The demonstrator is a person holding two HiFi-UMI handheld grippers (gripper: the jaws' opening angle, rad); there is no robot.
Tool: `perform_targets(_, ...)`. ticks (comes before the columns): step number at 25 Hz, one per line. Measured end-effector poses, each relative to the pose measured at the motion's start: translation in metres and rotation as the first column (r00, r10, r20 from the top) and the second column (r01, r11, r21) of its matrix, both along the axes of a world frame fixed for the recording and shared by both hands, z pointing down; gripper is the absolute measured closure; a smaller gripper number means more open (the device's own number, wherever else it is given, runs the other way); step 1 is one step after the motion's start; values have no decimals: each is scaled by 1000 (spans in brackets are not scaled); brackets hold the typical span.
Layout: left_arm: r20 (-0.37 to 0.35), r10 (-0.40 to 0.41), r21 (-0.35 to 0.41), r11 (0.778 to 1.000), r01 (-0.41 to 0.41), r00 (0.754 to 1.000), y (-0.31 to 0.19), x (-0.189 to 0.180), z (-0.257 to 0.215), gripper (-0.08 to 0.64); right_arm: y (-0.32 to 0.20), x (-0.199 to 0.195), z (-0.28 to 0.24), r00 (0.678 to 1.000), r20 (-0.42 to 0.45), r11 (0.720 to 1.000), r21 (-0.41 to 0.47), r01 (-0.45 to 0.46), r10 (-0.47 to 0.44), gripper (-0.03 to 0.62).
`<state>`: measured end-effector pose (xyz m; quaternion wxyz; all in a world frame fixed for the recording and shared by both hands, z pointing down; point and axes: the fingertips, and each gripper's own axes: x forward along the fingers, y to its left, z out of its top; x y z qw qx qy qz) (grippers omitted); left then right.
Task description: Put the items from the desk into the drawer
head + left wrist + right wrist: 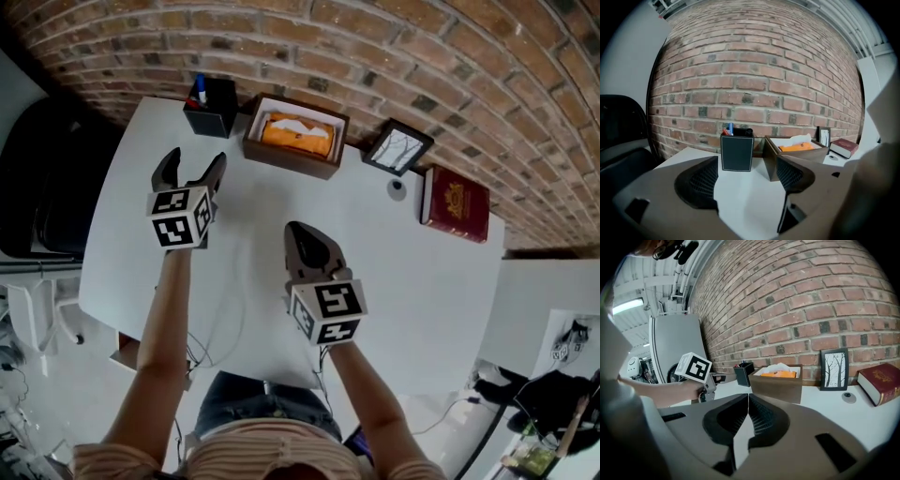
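Note:
Along the brick wall on the white desk [412, 281] stand a black pen holder [211, 105] [737, 152] [744, 374] with pens, a brown tissue box [295, 136] [797, 150] [778, 380] with an orange top, a small framed picture [398, 146] [833, 369], a small round disc [397, 187] [848, 397] and a dark red book [457, 202] [844, 146] [880, 380]. My left gripper [195, 171] [749, 180] is open and empty, a short way in front of the pen holder. My right gripper [305, 242] [748, 414] is shut with nothing in it, over mid-desk.
A black chair [42, 178] stands left of the desk. White furniture [548, 309] lies to the right of the desk. The person's forearms reach in from the desk's near edge. No drawer shows in any view.

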<state>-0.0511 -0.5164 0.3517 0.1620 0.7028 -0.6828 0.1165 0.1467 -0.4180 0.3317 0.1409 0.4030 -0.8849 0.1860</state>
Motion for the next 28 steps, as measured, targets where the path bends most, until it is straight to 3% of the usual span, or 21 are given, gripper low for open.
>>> perform_targets(15, 65, -17, -25, 1000, 19, 998, -94, -31, 48, 118, -47, -18, 46, 999, -33, 995, -95, -28, 25, 574)
perform_targets(28, 108, -36, 62, 998, 29, 993, -128, -37, 46, 114, -65, -23, 68, 998, -36, 990, -128, -54, 50, 574)
